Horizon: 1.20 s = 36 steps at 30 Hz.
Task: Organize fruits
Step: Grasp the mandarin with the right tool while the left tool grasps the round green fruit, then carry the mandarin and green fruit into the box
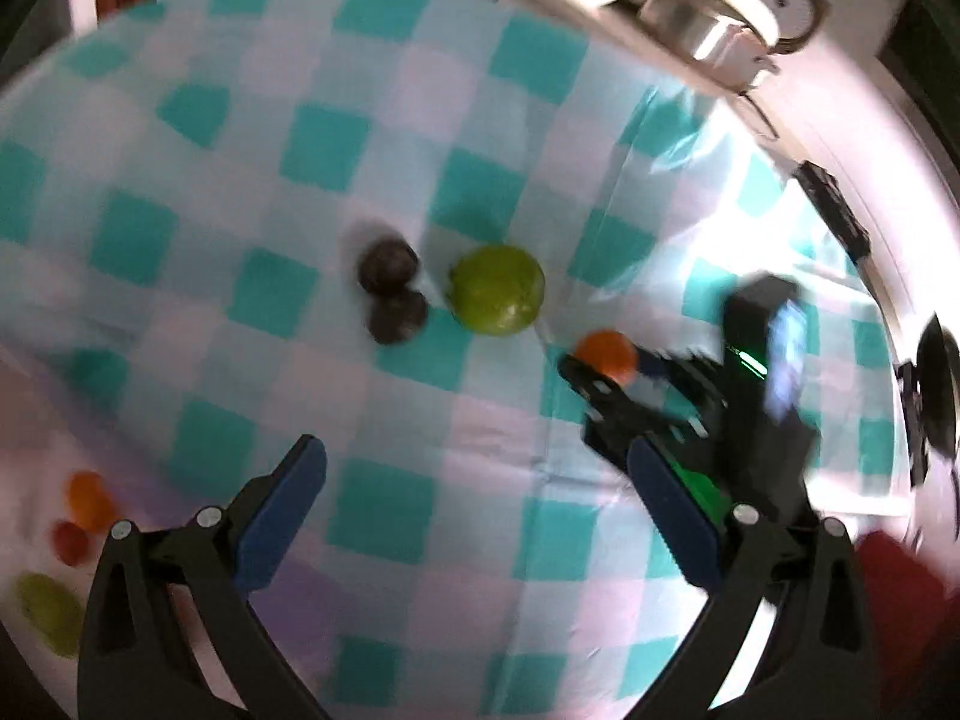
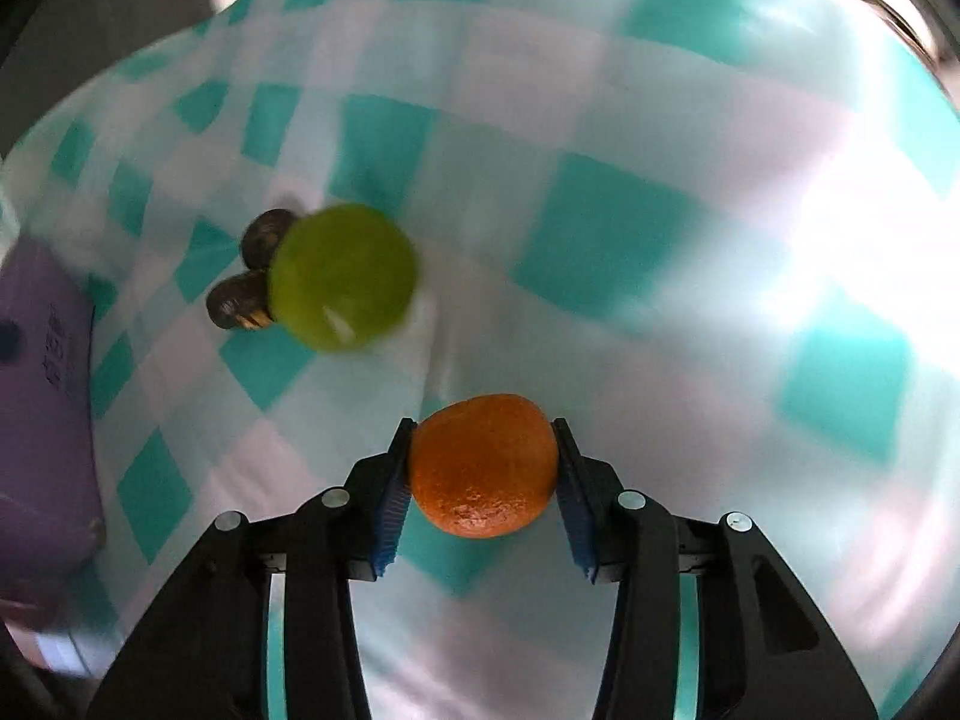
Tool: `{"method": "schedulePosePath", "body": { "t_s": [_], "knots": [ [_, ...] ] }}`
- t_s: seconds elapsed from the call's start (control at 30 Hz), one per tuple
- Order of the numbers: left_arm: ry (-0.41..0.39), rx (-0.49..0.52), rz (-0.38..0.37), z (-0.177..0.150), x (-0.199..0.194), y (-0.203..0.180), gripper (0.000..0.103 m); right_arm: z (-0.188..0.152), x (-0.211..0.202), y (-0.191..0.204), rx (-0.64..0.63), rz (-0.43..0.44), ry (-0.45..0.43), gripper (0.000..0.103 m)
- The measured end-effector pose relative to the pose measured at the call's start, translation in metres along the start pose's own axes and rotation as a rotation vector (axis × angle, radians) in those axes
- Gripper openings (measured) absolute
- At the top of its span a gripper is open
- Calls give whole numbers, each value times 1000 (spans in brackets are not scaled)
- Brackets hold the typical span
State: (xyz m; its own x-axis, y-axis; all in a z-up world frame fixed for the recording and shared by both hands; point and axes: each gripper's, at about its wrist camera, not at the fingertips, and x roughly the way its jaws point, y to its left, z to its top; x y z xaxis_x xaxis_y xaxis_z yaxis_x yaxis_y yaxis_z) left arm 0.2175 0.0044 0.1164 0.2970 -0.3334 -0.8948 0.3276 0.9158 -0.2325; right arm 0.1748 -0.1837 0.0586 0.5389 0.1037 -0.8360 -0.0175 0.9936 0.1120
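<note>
Fruits lie mid-table on the checked cloth (image 1: 384,78): two dark fruits (image 1: 390,294) touching, a green fruit (image 1: 497,289) just beside them. Left gripper (image 1: 480,516) hangs above the cloth, jaws spread, holding nothing. Right gripper (image 2: 483,468) clamps the orange (image 2: 483,465) between its blue pads (image 2: 393,501).

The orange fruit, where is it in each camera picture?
Left wrist view: the orange fruit sits right of center, at the tips of the right hand-held gripper.
Right wrist view: it sits low and central, clamped between the pads.
Shared landmark: the green fruit.
</note>
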Motion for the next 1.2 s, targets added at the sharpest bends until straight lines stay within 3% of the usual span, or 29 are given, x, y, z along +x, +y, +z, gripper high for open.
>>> {"method": "schedulePosePath", "body": {
  "t_s": [0.03, 0.1, 0.17, 0.47, 0.53, 0.6, 0.63, 0.77, 0.93, 1.2],
  "knots": [
    [-22, 3, 61, 4, 12, -10, 101, -7, -6, -5, 32, 1, -5, 44],
    [16, -43, 2, 11, 36, -19, 101, -26, -24, -15, 107, 2, -18, 44],
    [58, -88, 40, 18, 65, -27, 101, -41, -34, -25, 154, 6, -19, 44],
    [-28, -146, 191, 54, 139, -41, 101, -89, -63, -37, 198, 48, -11, 44],
    [-28, -135, 196, 58, 146, -43, 88, -93, -66, -34, 207, 54, -13, 44],
    [-59, -90, 249, 56, 146, -50, 67, -96, -69, -32, 212, 61, -15, 44],
    [-66, -87, 250, 54, 144, -49, 64, -101, -71, -30, 212, 65, -16, 44],
    [-64, -47, 197, 36, 135, -51, 64, -115, -84, -36, 212, 81, -22, 44],
    [-69, -18, 183, 2, 111, -63, 64, -112, -85, -36, 201, 72, -1, 44],
    [-156, 77, 223, -45, 27, -100, 64, -86, -105, -11, 134, 74, 23, 44]
  ]
}}
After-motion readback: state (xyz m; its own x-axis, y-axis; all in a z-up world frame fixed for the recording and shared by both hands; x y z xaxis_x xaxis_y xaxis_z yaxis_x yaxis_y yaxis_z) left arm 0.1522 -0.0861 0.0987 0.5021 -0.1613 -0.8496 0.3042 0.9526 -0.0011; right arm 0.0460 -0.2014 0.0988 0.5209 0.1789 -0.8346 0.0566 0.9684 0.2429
